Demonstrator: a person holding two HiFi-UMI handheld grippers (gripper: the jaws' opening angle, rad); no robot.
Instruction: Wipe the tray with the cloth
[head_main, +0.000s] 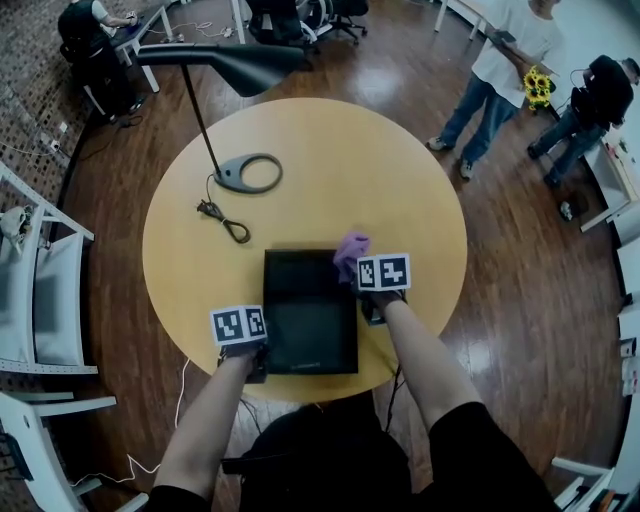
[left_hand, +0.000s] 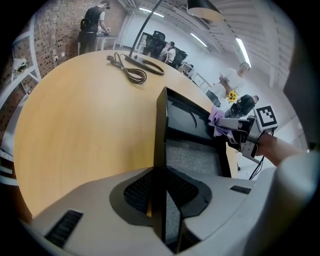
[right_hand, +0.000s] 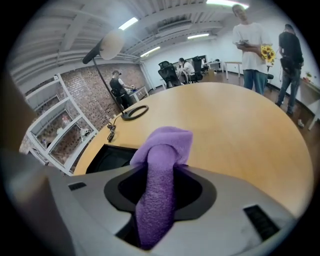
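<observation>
The left gripper (left_hand: 161, 196) is clenched on the thin rim at the near-left corner of the black rectangular tray (head_main: 310, 325). At the tray's far-right corner, the right gripper (right_hand: 159, 196) grasps a fuzzy, bunched purple cloth (right_hand: 165, 145). The round, smooth wooden table (head_main: 330, 165) spreads beyond.

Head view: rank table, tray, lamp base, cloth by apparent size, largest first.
1. table
2. tray
3. lamp base
4. cloth, which is bunched and partly hidden, so its rank against the lamp base is close.
</observation>
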